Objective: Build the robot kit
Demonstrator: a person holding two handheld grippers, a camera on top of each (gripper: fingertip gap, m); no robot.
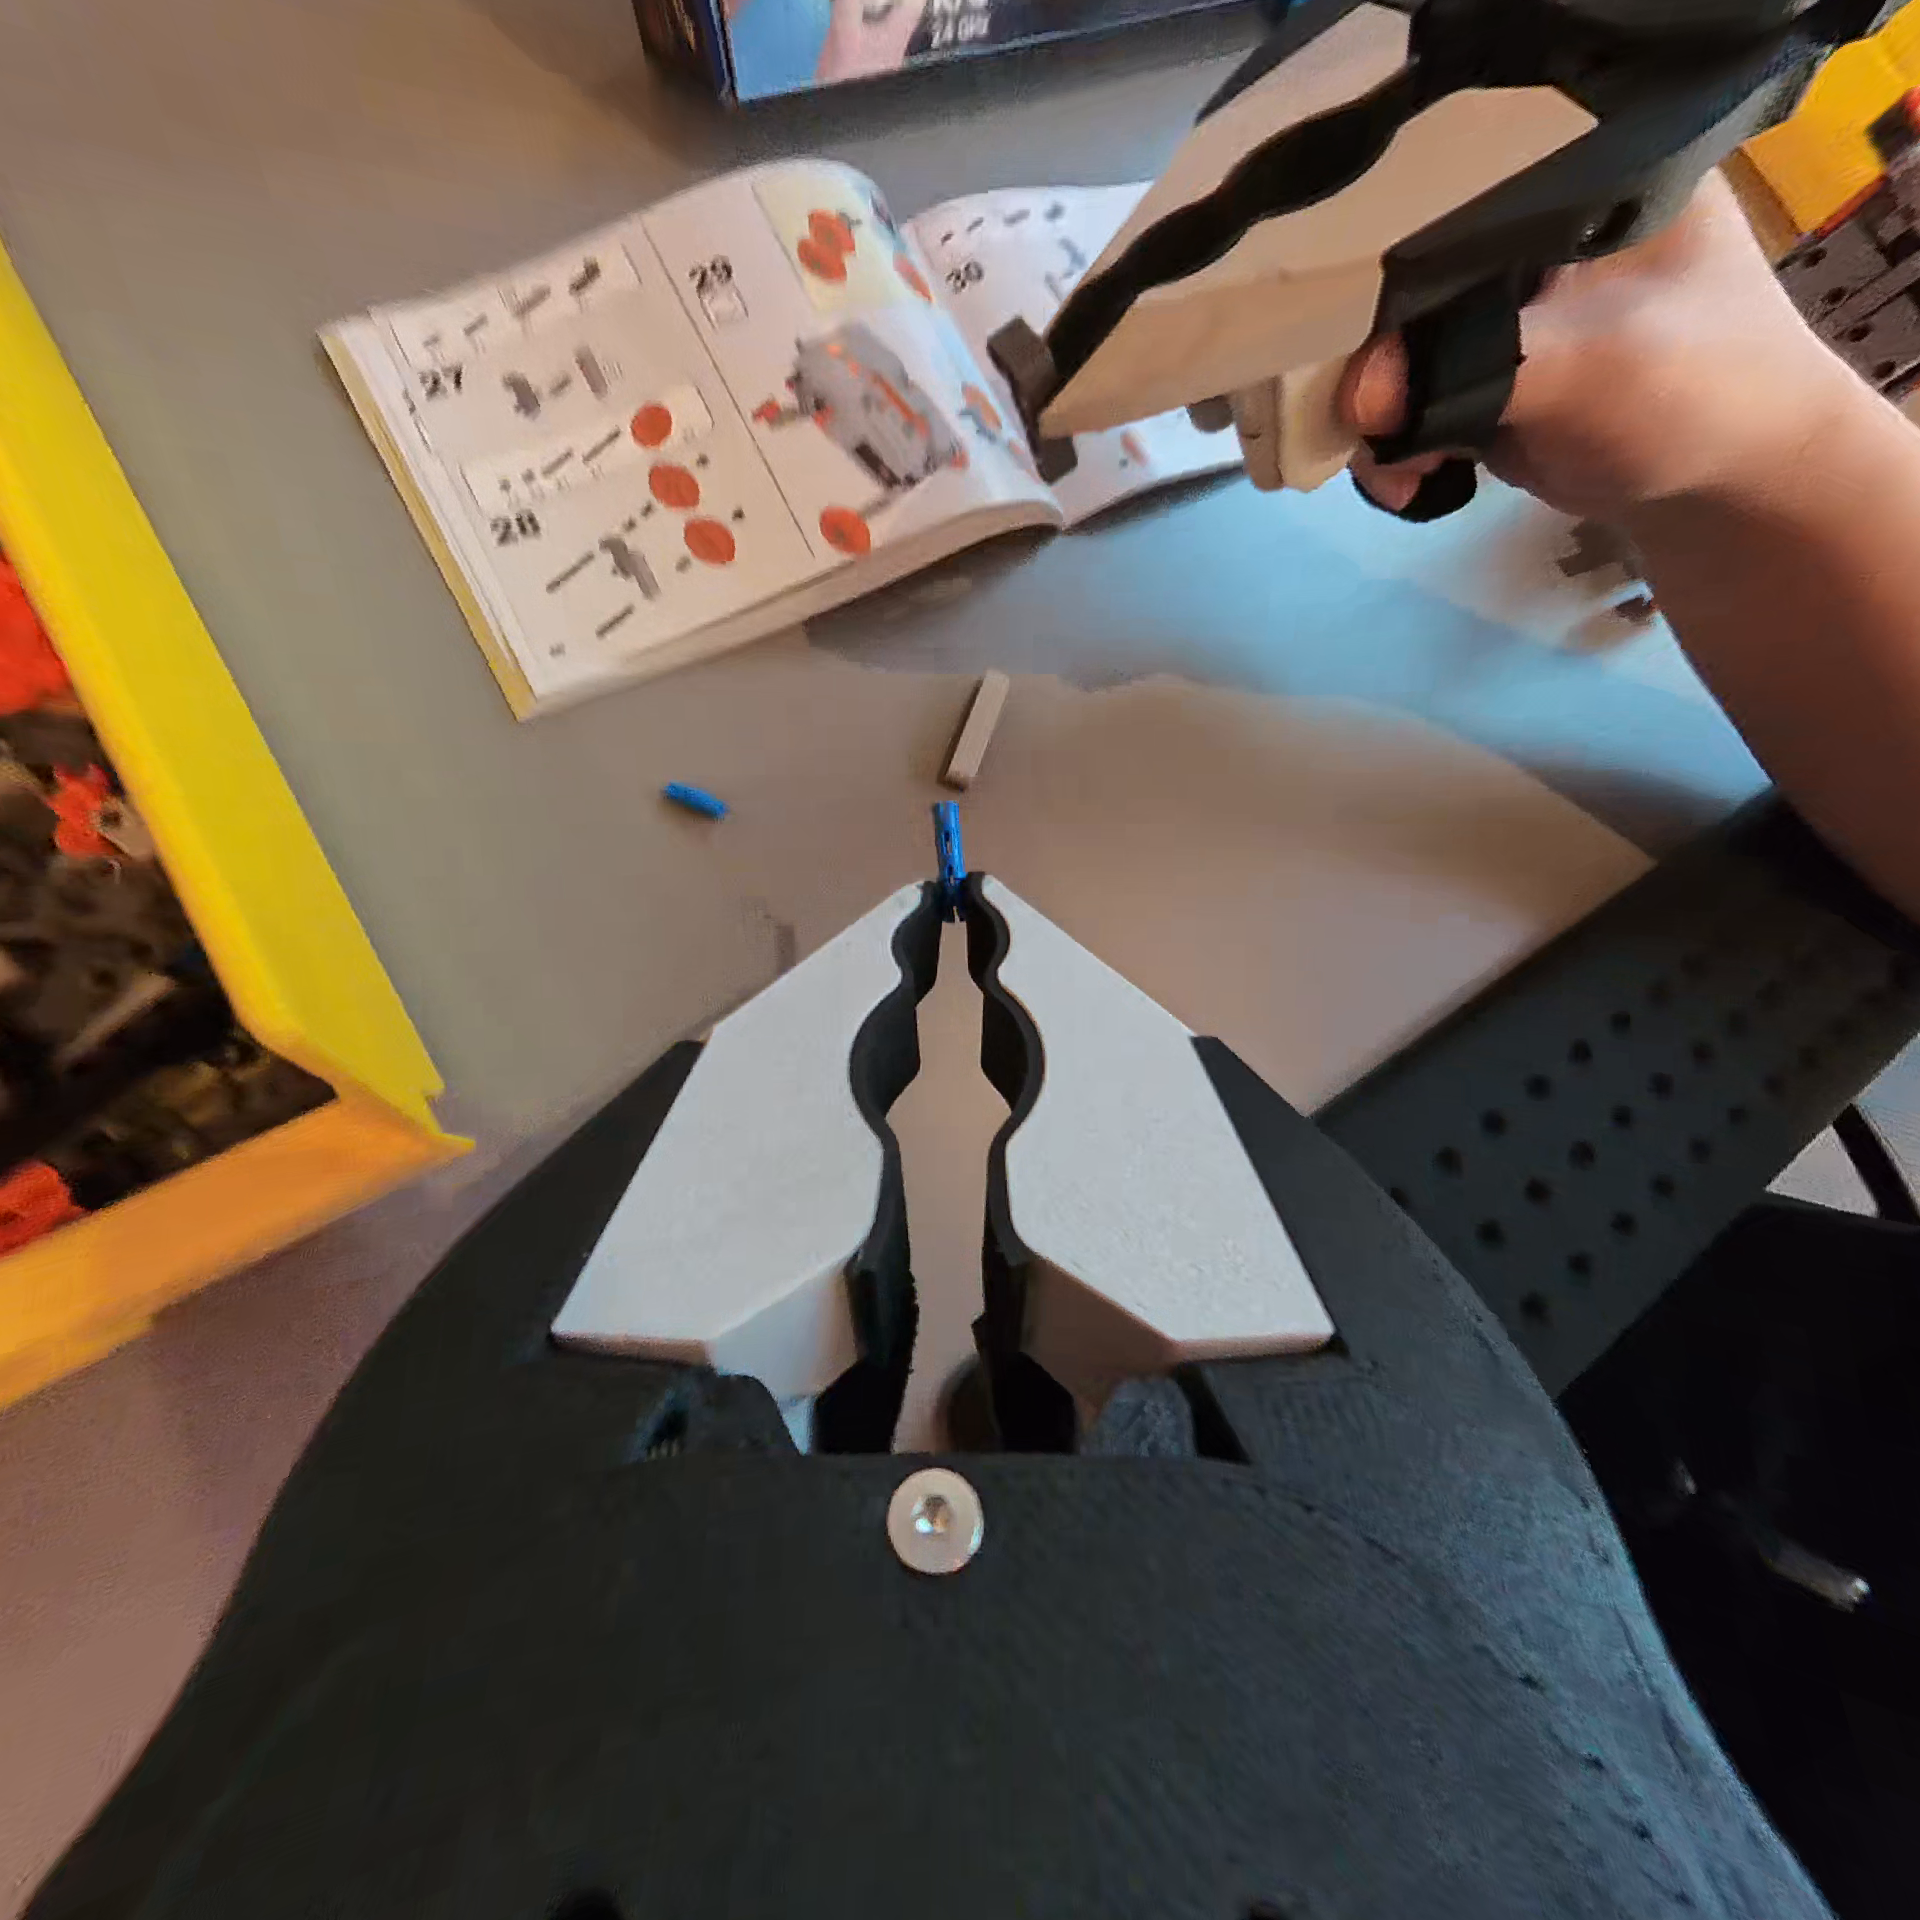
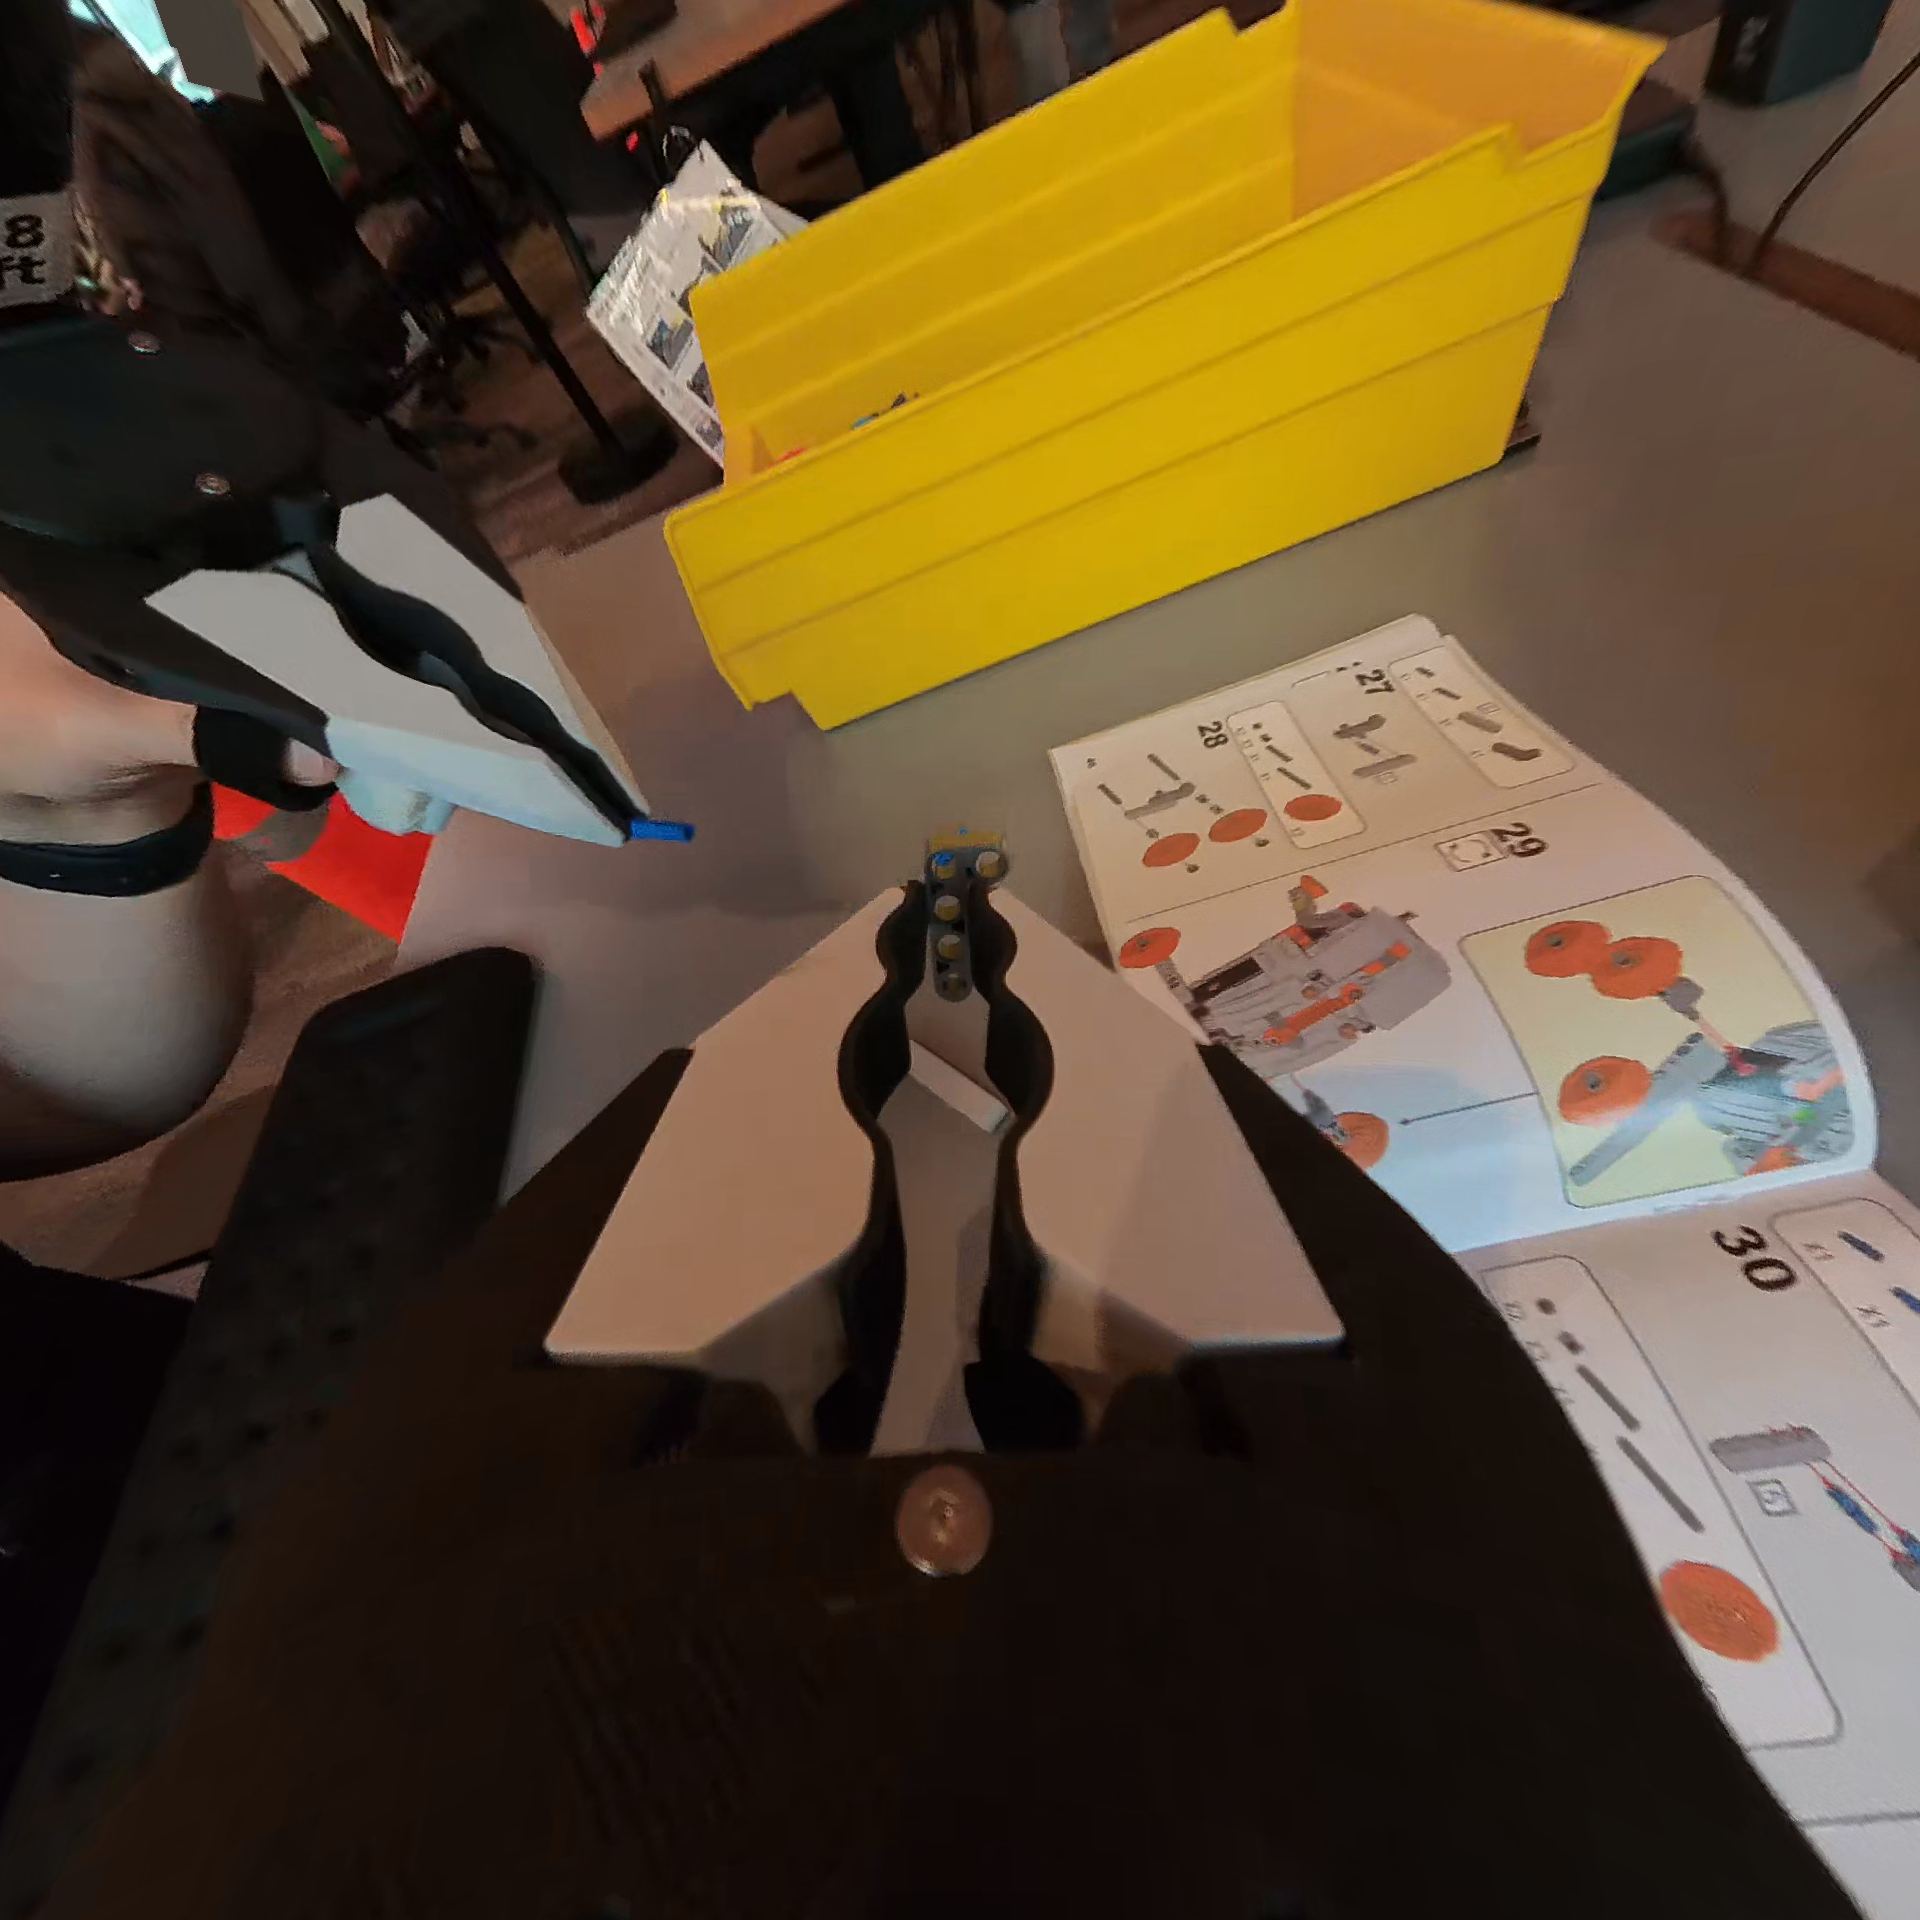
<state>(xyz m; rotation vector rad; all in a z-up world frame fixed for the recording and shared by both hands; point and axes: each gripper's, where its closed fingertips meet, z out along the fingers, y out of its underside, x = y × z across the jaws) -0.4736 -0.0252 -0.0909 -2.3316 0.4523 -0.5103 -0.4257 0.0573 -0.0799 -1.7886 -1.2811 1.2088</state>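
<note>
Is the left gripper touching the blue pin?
Touching. In the left wrist view the left gripper is shut on the blue pin, which sticks out from its tips.

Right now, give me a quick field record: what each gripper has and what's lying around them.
left gripper: shut on blue pin, held at the tips
right gripper: shut on grey holed beam, small yellow part at its far end
loose blue pin: on table, left of the left gripper
grey bar: on table, just beyond the held pin
instruction booklet: lying open on table
yellow bin: beyond the booklet
table: grey surface
</note>
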